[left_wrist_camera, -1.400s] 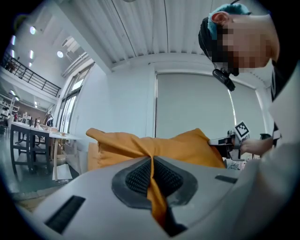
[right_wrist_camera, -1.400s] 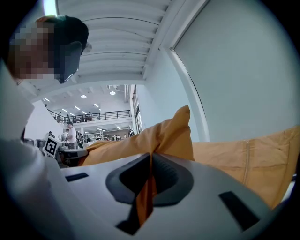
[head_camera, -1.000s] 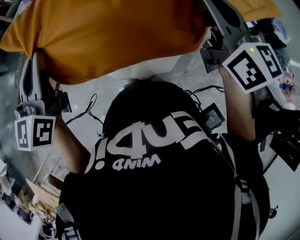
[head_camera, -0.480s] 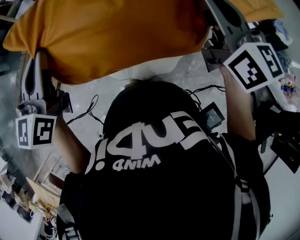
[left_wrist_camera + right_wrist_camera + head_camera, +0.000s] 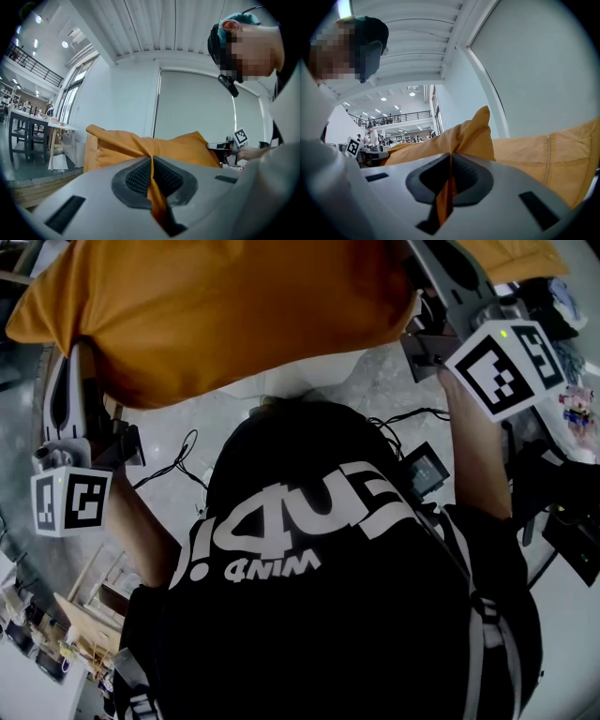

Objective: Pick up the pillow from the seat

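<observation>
The orange pillow (image 5: 216, 306) hangs in the air across the top of the head view, held up at both ends. My left gripper (image 5: 79, 354) grips its left edge, shut on a fold of orange fabric (image 5: 152, 180) that runs between the pads. My right gripper (image 5: 414, 268) holds the right end, also shut, with a strip of the pillow's cloth (image 5: 449, 180) pinched in its jaws. Beyond each pair of jaws the pillow (image 5: 140, 145) (image 5: 468, 136) bulges. The fingertips are hidden behind fabric in the head view.
Below the pillow lie a white curved seat edge (image 5: 309, 371) and grey stone floor (image 5: 394, 390) with black cables (image 5: 173, 460) and a small black box (image 5: 427, 474). The person's black shirt (image 5: 319, 615) fills the lower view. Clutter lies at the lower left (image 5: 66, 643); tables (image 5: 33, 124) stand far off.
The pillow's left corner has shifted slightly to the right. Both grippers keep their hold and have barely moved.
</observation>
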`<state>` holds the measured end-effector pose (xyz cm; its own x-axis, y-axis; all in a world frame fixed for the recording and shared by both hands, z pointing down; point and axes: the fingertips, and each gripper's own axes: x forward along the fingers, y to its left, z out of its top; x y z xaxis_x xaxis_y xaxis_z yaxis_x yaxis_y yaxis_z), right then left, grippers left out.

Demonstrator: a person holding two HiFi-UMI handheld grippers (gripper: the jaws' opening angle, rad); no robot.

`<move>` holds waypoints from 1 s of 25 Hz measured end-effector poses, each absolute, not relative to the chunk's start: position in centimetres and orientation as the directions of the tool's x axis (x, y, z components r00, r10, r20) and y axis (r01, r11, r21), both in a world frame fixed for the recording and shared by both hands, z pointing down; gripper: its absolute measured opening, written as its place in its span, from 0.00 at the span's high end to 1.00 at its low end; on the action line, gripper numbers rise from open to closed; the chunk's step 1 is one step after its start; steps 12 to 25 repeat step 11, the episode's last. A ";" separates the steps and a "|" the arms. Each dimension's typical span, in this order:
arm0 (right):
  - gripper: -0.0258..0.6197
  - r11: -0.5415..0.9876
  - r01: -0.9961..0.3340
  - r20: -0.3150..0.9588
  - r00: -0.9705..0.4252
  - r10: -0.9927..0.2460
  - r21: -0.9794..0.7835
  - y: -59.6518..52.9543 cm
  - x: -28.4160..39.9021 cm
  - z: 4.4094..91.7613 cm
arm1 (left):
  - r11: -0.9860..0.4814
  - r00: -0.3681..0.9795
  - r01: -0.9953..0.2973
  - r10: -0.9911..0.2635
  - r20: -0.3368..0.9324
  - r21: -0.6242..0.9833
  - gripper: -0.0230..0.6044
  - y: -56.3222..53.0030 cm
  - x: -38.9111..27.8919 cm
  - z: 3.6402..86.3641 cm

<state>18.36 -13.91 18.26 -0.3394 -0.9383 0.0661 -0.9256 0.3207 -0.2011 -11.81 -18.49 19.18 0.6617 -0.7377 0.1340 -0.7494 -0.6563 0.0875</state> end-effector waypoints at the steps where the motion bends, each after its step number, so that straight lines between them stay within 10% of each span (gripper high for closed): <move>1: 0.91 0.319 -0.926 0.068 -0.338 -0.939 -0.203 -13.9 18.4 18.3 | -0.658 0.663 -0.748 -0.736 0.135 0.089 0.94 -18.5 -11.8 19.2; 25: 0.91 0.311 -0.926 0.075 -0.333 -0.940 -0.213 -13.9 18.9 18.9 | -0.664 0.672 -0.740 -0.727 0.142 0.105 0.94 -18.5 -11.3 19.7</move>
